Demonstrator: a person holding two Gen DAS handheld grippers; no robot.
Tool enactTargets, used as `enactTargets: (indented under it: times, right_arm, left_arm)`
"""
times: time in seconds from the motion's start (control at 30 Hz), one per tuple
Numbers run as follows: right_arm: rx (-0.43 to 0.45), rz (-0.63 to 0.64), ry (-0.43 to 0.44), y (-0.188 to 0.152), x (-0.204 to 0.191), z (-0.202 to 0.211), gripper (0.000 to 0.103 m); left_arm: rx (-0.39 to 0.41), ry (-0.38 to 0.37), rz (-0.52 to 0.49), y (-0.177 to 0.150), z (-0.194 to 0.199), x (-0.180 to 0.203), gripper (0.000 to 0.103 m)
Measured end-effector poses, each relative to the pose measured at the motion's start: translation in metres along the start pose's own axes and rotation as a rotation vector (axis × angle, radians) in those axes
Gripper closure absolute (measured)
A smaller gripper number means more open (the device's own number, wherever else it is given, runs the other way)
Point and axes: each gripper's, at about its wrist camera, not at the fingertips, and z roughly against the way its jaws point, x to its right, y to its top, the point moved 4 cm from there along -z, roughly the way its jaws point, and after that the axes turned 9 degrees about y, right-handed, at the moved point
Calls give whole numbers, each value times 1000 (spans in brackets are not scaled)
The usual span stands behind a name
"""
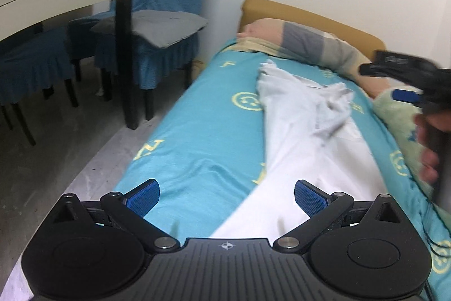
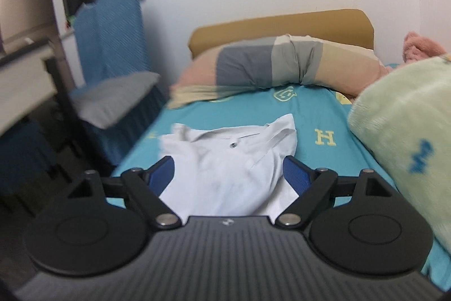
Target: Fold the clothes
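Right wrist: one white shirt (image 2: 225, 168), one pillow (image 2: 270, 66).

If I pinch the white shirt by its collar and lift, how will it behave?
Probably floppy: the shirt lies rumpled with soft creases, so it should drape and sag. Likely light, being thin fabric. It may drag on the sheet rather than slide cleanly.

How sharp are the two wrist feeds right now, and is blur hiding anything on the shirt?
Left wrist view: the white shirt is smeared by motion blur, and the right gripper at the edge is blurred too; fisheye bends the bed's edge. Right wrist view: softly blurred overall, yet the shirt's collar and button are readable. Lighting is even and dim, with no glare.
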Motion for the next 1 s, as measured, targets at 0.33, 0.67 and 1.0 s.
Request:
enactTargets:
  times: [0.33,0.67,1.0]
  right_arm:
    - [25,-36,49,-68,-27,170,18]
    - [-13,-46,54,-124,-28,211,18]
    - [-74,-100,32,-134,-15,198,18]
  left_arm:
    - [-60,-126,-12,-13,46,0,0]
    - [-392,-101,-79,-15,13,-34,4]
    - [-568,-197,-111,-21,-33,-107,24]
